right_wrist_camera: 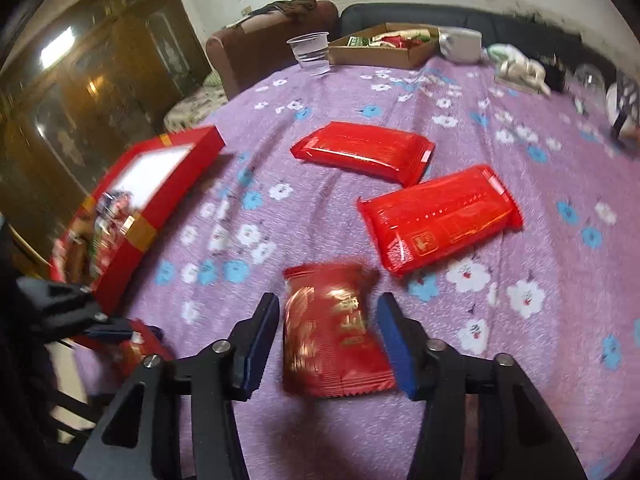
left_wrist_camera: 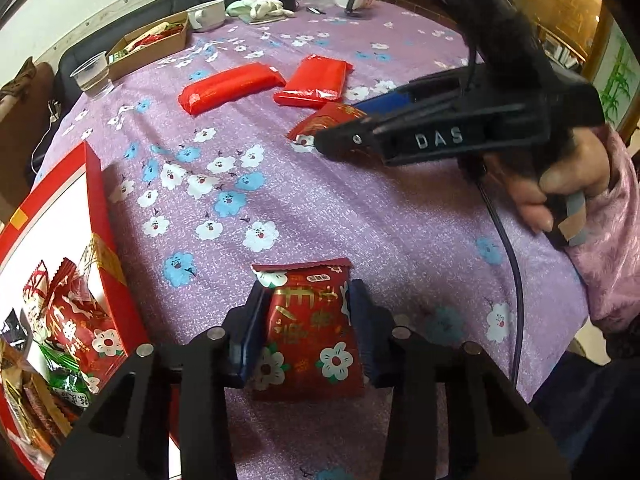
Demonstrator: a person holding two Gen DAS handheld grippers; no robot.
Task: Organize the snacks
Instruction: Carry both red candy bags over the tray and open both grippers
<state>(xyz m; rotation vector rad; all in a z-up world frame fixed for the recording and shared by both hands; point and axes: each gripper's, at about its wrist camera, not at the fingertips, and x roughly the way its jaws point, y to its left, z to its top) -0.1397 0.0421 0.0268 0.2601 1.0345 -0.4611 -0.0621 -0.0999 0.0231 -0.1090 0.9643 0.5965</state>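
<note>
My left gripper (left_wrist_camera: 308,320) is shut on a small red flowered snack packet (left_wrist_camera: 310,340) just above the purple tablecloth. My right gripper (right_wrist_camera: 328,332) is open around a second small red snack packet (right_wrist_camera: 332,336) that lies on the cloth, pads apart from it. That packet (left_wrist_camera: 324,118) also shows in the left wrist view under the right gripper (left_wrist_camera: 320,140). A red gift box (left_wrist_camera: 100,240) with several snack packets inside stands at the left; it also shows in the right wrist view (right_wrist_camera: 160,184). Two long red packs (right_wrist_camera: 364,152) (right_wrist_camera: 440,216) lie beyond.
A flowered purple tablecloth (left_wrist_camera: 360,208) covers the table. At the far edge stand a clear plastic cup (right_wrist_camera: 312,52), a brown cardboard tray (right_wrist_camera: 384,54) of snacks, a white bowl (right_wrist_camera: 464,44) and crumpled cloth (right_wrist_camera: 520,64). A dark sofa sits behind.
</note>
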